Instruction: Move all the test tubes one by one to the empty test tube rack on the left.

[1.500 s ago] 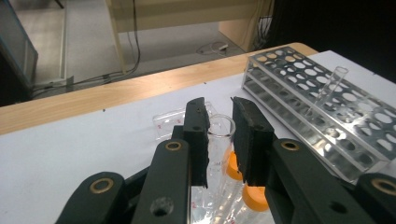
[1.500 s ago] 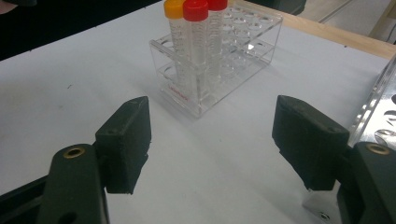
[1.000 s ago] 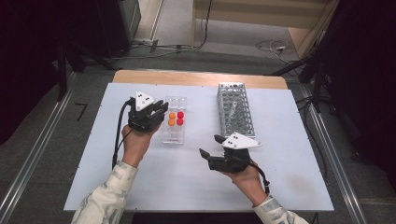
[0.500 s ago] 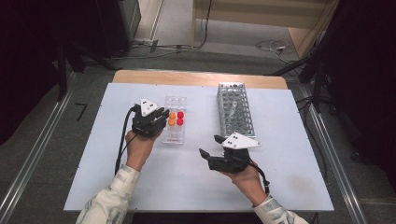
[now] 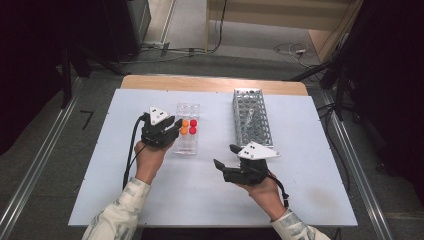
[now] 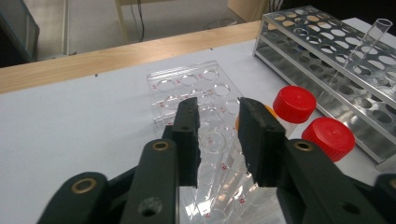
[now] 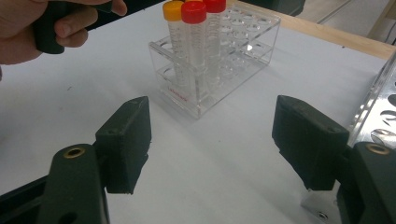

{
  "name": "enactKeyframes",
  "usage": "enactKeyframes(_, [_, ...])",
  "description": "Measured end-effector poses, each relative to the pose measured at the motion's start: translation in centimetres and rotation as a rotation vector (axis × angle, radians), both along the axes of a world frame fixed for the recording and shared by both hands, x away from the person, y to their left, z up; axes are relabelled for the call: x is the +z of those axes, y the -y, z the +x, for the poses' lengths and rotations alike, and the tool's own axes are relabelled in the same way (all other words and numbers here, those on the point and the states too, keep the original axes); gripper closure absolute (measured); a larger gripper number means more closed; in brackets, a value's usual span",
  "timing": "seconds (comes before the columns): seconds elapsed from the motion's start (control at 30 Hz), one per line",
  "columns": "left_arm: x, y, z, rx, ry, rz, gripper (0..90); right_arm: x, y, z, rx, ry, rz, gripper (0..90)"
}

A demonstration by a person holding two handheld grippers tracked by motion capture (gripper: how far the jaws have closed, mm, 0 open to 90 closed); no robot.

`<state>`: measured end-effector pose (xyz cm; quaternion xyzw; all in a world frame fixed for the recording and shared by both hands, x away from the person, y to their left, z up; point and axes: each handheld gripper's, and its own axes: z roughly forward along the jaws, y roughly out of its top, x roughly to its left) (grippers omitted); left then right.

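Note:
A clear plastic tube rack stands at mid-table and holds capped tubes, two with orange caps and two with red caps. My left gripper hovers at the rack's left side. In the left gripper view, the left gripper has a narrow gap between its jaws with nothing in it. It hangs over the rack, with red caps just to its right. My right gripper is wide open on the near right; in its own view the right gripper faces the rack.
A metal test tube rack lies at the right rear with one bare glass tube leaning in it. The wooden table edge runs along the back. Bare white tabletop lies in front of both racks.
My left gripper has shifted slightly right and nearer, closing in on the clear rack. The right gripper has stayed where it was.

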<state>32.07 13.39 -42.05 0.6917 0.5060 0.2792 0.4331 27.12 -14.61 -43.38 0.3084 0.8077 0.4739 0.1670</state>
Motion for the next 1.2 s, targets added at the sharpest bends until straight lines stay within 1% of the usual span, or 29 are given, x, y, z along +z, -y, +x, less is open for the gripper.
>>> enactKeyframes(0.1, [0.1,-0.2,-0.1,0.023,-0.003,-0.006,55.4,0.0,0.1,0.1,-0.008,0.003,0.0,27.1])
enactKeyframes(0.17, [0.3,-0.5,-0.2,0.028,-0.012,-0.03,45.7,0.1,0.3,0.4,-0.024,0.008,0.004,27.2])
enactKeyframes(0.2, [0.4,-0.6,-0.3,0.03,-0.016,-0.045,42.6,0.1,0.5,0.6,-0.037,0.012,0.004,27.3])
enactKeyframes(0.27, [0.5,-0.8,-0.4,0.034,-0.014,-0.065,37.3,0.2,1.0,1.3,-0.074,0.022,0.009,27.6])
enactKeyframes(0.33, [0.6,-0.9,-0.6,0.034,-0.016,-0.08,34.4,0.2,1.6,2.1,-0.109,0.031,0.012,27.9])
enactKeyframes(0.4, [0.7,-1.0,-0.8,0.037,-0.014,-0.096,31.5,0.2,2.3,3.2,-0.162,0.037,0.015,28.4])
enactKeyframes(0.43, [0.8,-1.1,-0.9,0.039,-0.014,-0.099,30.3,0.2,2.6,3.5,-0.18,0.041,0.016,28.7])
enactKeyframes(0.47, [0.9,-1.1,-1.0,0.042,-0.012,-0.103,29.3,0.2,2.9,4.0,-0.202,0.05,0.014,29.0])
enactKeyframes(0.57, [1.0,-1.3,-1.3,0.043,-0.011,-0.112,26.3,0.2,3.7,5.7,-0.27,0.057,0.02,30.7])
enactKeyframes(0.6, [1.0,-1.3,-1.4,0.042,-0.008,-0.11,26.2,0.2,3.8,6.2,-0.298,0.063,0.018,31.2])
enactKeyframes(0.7, [1.1,-1.3,-1.6,0.041,-0.004,-0.113,26.3,0.2,4.0,7.9,-0.371,0.08,-0.006,34.6])
enactKeyframes(0.8, [1.1,-1.4,-1.7,0.039,-0.002,-0.113,26.4,0.2,3.9,9.4,-0.416,0.084,-0.019,39.5])
enactKeyframes(0.9, [1.1,-1.4,-1.8,0.037,0.002,-0.116,26.4,-0.1,3.6,10.8,-0.452,0.052,-0.031,45.4])
enactKeyframes(1.0, [1.1,-1.4,-1.9,0.034,0.003,-0.114,26.5,-0.4,3.4,11.6,-0.473,0.036,-0.032,50.7])
enactKeyframes(1.1, [1.1,-1.4,-1.9,0.032,0.003,-0.113,26.7,-0.6,3.2,12.3,-0.508,-0.003,-0.039,54.5])
enactKeyframes(1.2, [1.1,-1.4,-1.9,0.032,0.005,-0.113,27.1,-0.7,3.1,12.9,-0.525,-0.026,-0.043,57.9])
